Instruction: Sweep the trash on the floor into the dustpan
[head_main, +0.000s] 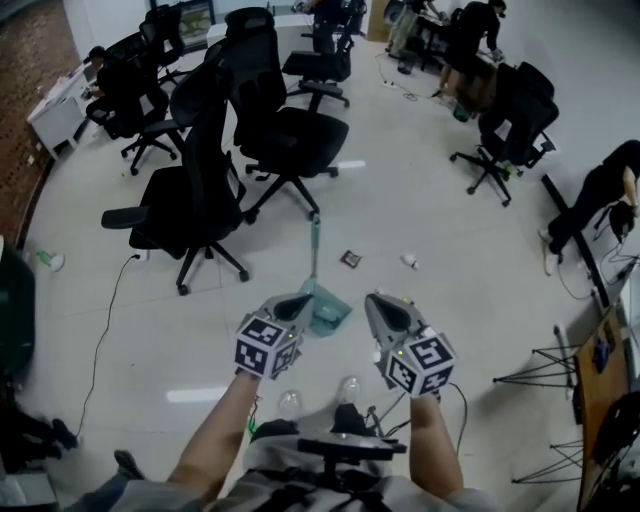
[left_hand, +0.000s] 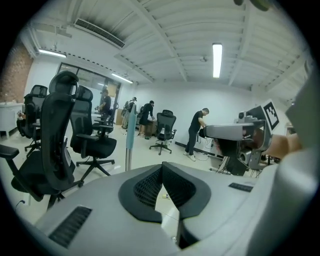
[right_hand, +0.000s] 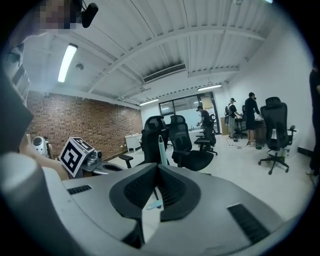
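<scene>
A teal dustpan (head_main: 327, 308) stands on the pale floor between my two grippers, its long handle (head_main: 315, 240) upright. Beyond it lie a small dark packet (head_main: 350, 259) and a white crumpled scrap (head_main: 409, 260). My left gripper (head_main: 298, 303) is just left of the pan and shut, with nothing in it. On the pan's right, my right gripper (head_main: 374, 300) is also shut and empty. In the left gripper view the closed jaws (left_hand: 162, 166) point past the teal handle (left_hand: 131, 131). The right gripper view shows closed jaws (right_hand: 157, 166) with the handle (right_hand: 162, 148) beyond them.
Black office chairs (head_main: 200, 190) crowd the floor ahead on the left, and another chair (head_main: 510, 130) stands far right. A cable (head_main: 108, 320) trails on the left. Tripod legs (head_main: 540, 370) stand at the right. People (head_main: 470, 40) work at desks at the back.
</scene>
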